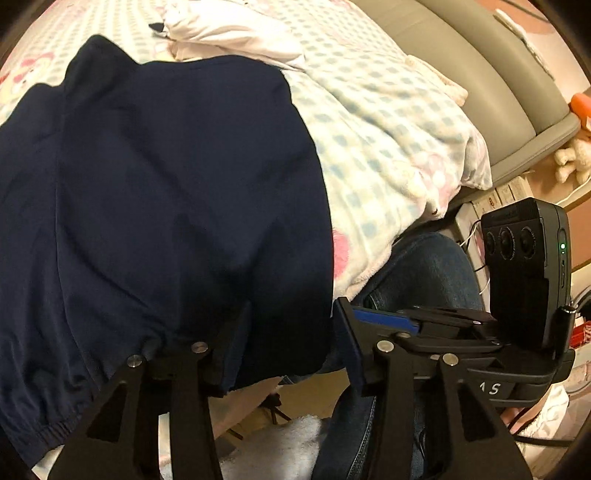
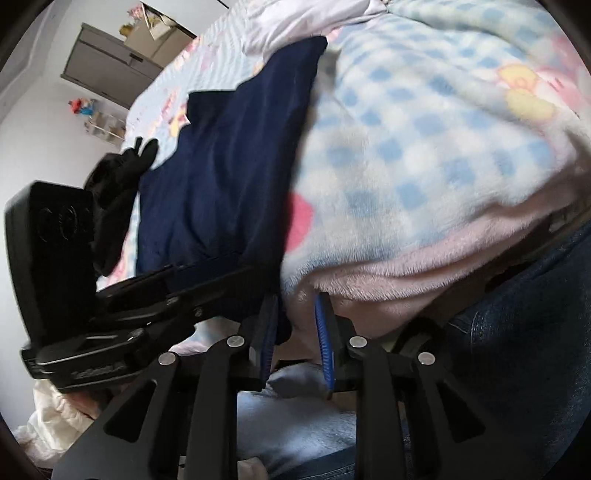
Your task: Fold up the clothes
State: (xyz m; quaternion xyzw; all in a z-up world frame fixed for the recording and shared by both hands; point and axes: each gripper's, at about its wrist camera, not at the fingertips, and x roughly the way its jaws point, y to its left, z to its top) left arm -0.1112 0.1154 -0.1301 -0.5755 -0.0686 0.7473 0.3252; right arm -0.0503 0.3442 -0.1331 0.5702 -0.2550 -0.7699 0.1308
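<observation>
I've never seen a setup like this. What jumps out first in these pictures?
A big navy garment dominates, spread over a fluffy blue-and-white checked blanket on a bed. At the near edge, both black two-finger grippers sit at its hem: the left gripper and the right gripper, each with its fingers apart. A crumpled white garment lies beyond it.

Navy garment (image 1: 166, 184) smooth matt cloth; checked blanket (image 2: 424, 147) fluffy fleece.

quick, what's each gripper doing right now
Left gripper: open, the navy garment lying between its fingers.
Right gripper: open, the garment's edge at its left finger.
</observation>
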